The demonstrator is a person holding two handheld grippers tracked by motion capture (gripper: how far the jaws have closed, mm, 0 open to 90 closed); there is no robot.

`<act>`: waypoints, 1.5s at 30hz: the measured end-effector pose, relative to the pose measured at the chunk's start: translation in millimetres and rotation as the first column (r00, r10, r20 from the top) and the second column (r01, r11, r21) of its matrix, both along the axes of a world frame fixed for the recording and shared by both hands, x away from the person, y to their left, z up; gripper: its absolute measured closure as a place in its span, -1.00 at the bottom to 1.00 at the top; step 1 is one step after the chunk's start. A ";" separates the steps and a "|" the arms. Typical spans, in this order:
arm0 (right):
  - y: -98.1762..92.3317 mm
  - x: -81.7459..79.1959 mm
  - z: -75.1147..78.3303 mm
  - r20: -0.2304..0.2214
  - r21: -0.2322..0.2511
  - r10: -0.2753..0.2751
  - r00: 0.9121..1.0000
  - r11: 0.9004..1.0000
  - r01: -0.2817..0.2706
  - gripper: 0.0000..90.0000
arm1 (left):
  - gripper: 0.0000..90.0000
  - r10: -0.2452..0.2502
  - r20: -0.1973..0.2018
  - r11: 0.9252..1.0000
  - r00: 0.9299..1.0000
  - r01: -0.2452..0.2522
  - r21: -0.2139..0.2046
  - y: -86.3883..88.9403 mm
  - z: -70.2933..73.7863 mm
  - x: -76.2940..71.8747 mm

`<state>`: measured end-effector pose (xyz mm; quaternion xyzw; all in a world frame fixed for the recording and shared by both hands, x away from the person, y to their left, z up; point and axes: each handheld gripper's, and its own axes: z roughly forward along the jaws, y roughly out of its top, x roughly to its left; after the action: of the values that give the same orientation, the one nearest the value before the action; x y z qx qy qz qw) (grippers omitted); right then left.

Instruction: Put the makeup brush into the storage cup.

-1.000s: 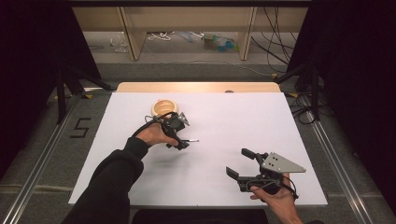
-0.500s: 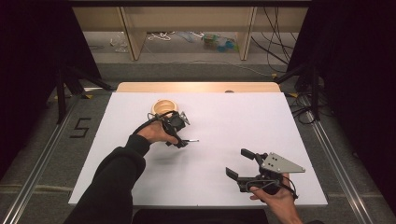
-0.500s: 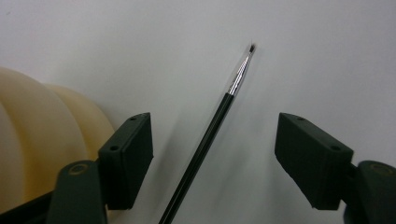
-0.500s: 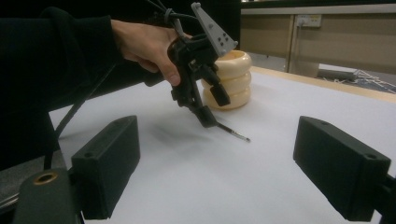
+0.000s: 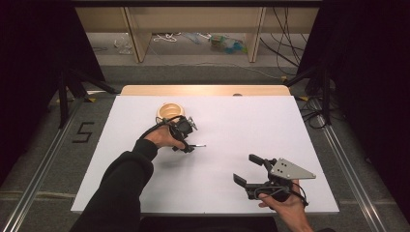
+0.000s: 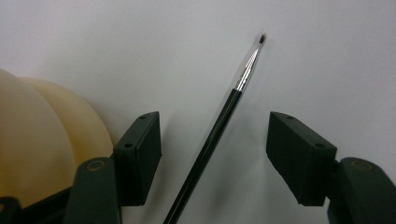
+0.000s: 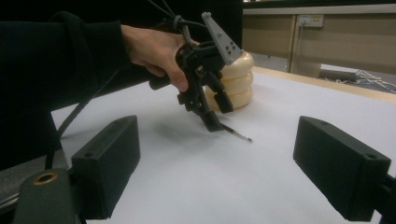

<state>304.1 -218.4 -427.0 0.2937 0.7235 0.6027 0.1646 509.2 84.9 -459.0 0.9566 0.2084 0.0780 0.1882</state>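
Right hand-held gripper [image 5: 251, 170]: near edge of the white tabletop [image 5: 241, 125], jaws wide apart, empty. Left hand-held gripper [image 5: 186, 137]: farther in, jaws spread, a thin brush [image 6: 219, 126] lying between them untouched, tip on the tabletop. Cream ribbed bowl [image 5: 169, 111]: just behind it.

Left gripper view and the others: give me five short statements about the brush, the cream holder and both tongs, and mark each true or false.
1. The thin brush lies between the open jaws of the left tongs, touched by neither jaw. True.
2. The brush tip points at the cream ribbed holder. False: it points away from it, out over the bare white table.
3. The right tongs are shut on the brush. False: they are open and hold nothing, near the table's front edge.
4. The holder stands beside the left tongs, on their far side in the high view. True.
5. The brush stands upright in the holder. False: it lies on the table.
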 end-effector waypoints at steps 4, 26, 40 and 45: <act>-1.2 -0.2 0.9 -0.002 -0.023 -0.002 1.000 1.000 0.001 -0.65 | -0.12 -0.001 -0.003 1.000 1.000 0.001 0.014 1.3 -1.3 1.8; 0.0 -0.5 0.5 -0.011 -0.022 0.000 1.000 1.000 0.000 -0.65 | 0.37 -0.012 -0.028 1.000 1.000 0.013 0.027 6.0 -2.3 6.8; -0.4 -0.8 0.5 -0.014 -0.023 0.000 1.000 1.000 0.000 -0.65 | 0.55 -0.028 -0.106 0.996 0.994 0.037 0.077 -0.9 0.6 14.3; -0.3 -1.1 0.7 -0.016 -0.021 0.010 1.000 1.000 -0.010 -0.65 | 0.63 -0.041 -0.124 0.994 0.991 0.053 0.096 -3.0 1.5 15.9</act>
<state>303.0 -218.7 -426.3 0.2930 0.7324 0.5936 0.1591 525.1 81.9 -457.4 0.9724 0.1929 0.0251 0.1291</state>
